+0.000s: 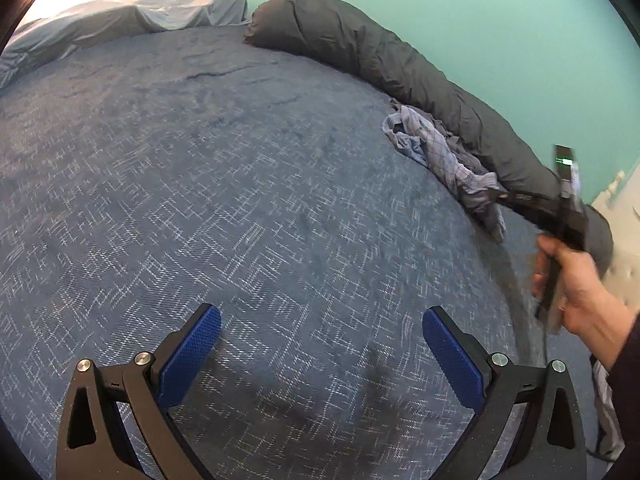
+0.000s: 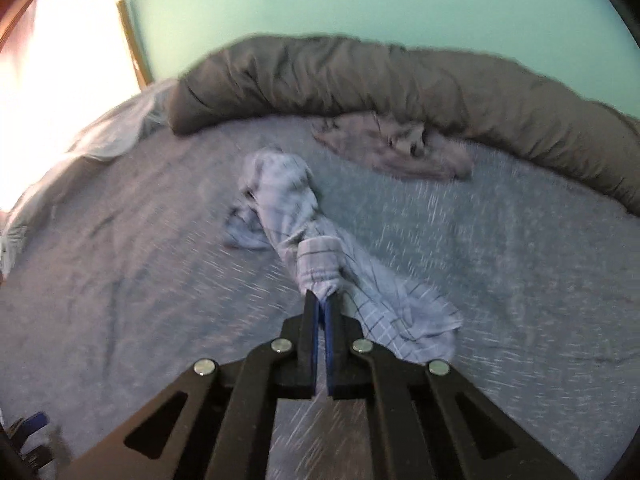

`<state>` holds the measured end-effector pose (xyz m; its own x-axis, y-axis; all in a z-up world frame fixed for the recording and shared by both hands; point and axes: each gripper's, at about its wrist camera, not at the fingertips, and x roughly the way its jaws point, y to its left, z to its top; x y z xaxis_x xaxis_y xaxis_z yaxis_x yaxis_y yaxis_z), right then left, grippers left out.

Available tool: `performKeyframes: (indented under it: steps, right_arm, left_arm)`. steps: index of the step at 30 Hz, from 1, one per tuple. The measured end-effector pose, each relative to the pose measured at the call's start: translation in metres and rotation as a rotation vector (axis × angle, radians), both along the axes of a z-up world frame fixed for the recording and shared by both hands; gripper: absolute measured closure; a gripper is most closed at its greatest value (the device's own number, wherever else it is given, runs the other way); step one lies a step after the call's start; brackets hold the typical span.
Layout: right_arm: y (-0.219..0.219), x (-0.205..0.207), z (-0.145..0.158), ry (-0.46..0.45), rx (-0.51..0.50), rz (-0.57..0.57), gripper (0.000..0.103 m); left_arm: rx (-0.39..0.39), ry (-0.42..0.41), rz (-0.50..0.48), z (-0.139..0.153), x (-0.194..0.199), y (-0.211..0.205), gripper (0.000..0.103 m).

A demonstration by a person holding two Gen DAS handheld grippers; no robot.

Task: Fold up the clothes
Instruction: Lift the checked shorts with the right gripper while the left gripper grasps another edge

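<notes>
I am working over a wide bed [image 1: 224, 184] covered in a blue woven spread, with a long grey rolled duvet [image 1: 400, 64] lying along its far edge against a green wall [image 1: 460, 8]. On the spread, just in front of that roll, two garments are lying bunched up: a pale checked cloth garment [image 2: 288, 204] and, beyond it and nearer the duvet, a brownish-grey one [image 2: 396, 148]. The checked garment is stretching straight away from my right tongs [image 2: 320, 304], its long axis running from their tips toward the duvet, rumpled and twisted like a rope, with one loose corner spilling to the right. My right tongs are pinching a gathered hem of it, blue pads pressed together on the fabric; my right hand [image 1: 576, 288] is gripping their handle. My left tongs [image 1: 320, 344] are hovering over bare spread with the pads standing wide apart, holding nothing, and the checked garment is lying well off to their right. The right side is clearly the nearer one; any spreading flat would, I judge, need the left tongs to come across to the cloth.
</notes>
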<state>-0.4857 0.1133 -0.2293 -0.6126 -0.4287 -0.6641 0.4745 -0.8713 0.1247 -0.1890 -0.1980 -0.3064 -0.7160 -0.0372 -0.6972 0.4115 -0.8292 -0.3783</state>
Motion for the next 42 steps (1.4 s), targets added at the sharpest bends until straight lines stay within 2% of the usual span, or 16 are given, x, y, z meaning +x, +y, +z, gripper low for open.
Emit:
performKeyframes:
  steps: [14,16,18,21,27,42]
  right_arm:
    - [0.066,0.152,0.174,0.156,-0.091,0.067,0.101]
    - [0.078,0.176,0.190,0.162,-0.122,0.069,0.101]
    - [0.090,0.193,0.192,0.164,-0.143,0.063,0.101]
    - [0.108,0.209,0.168,0.107,-0.163,0.028,0.101]
    - [0.160,0.235,0.071,-0.035,-0.261,-0.142,0.101]
    - [0.219,0.264,-0.053,-0.131,-0.479,-0.295,0.101]
  left_arm:
    - [0.018,0.057,-0.028,0.028,0.017,0.013,0.000]
    - [0.030,0.067,-0.042,0.033,0.020,0.018,0.000]
    - [0.050,0.072,-0.059,0.037,0.021,0.023,0.000]
    - [0.041,0.080,-0.099,0.042,0.025,0.036,0.000]
    - [0.020,0.057,-0.171,0.042,0.023,0.060,0.000]
    - [-0.058,-0.023,-0.291,0.021,-0.008,0.096,0.000]
